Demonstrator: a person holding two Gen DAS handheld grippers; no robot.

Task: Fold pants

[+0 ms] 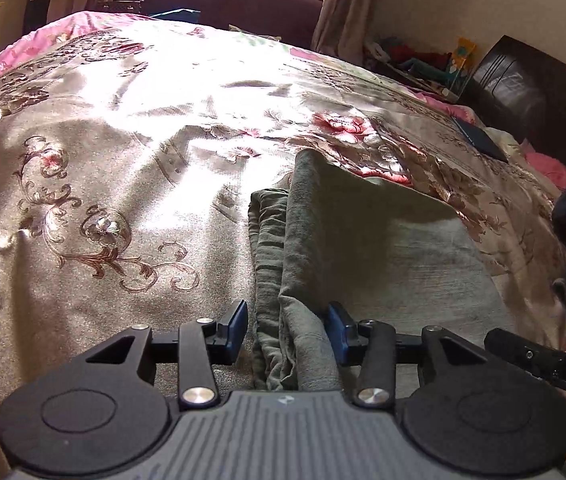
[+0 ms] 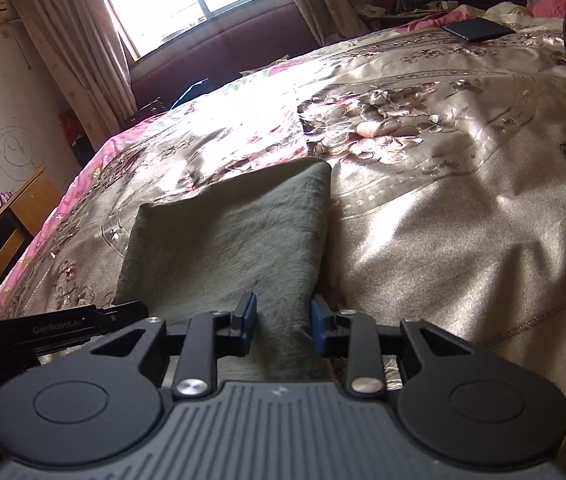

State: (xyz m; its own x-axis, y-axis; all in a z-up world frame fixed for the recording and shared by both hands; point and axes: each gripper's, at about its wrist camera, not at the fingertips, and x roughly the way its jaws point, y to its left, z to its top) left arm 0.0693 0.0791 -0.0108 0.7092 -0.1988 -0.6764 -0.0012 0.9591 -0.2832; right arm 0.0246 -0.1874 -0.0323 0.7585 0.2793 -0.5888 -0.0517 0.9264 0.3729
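Olive-green pants (image 2: 227, 236) lie on a floral satin bedspread (image 1: 95, 184), already folded into a compact panel, so a late fold seems in hand. The left gripper (image 1: 286, 330) stands part open, its blue pads either side of the bunched near-left edge, the right pad touching cloth. The right gripper (image 2: 281, 328) is likewise part open astride the near-right edge, not visibly pinching. Next, both likely need to close on that near edge and carry it toward the far end

Left claw (image 1: 288, 330): jaws spread apart, blue pads (image 1: 236, 330) level and pointing forward, low. Right claw (image 2: 282, 328): jaws likewise apart, pads (image 2: 248, 326) level, alongside the left claw.
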